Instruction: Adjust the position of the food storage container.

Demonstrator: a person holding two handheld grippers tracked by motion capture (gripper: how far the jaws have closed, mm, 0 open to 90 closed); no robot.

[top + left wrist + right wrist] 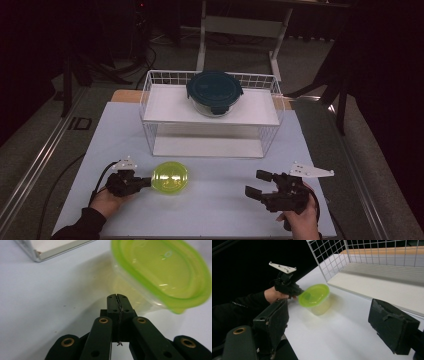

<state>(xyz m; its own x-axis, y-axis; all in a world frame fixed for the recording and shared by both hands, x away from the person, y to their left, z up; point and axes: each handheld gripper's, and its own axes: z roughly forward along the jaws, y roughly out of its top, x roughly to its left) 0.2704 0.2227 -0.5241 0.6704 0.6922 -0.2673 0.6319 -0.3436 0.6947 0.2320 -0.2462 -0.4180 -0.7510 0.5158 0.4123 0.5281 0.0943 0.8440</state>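
The green-lidded container (170,178) sits tilted on the worktop (210,210), in front of the wire rack (150,95). Left tongs (148,181) are clamped fully together right at its lid edge; right tongs (256,184) hang wide open, well apart, holding nothing.

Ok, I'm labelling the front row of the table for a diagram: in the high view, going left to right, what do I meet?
Left tool, shut → round clear container with lime-green lid → right tool, jaws open.
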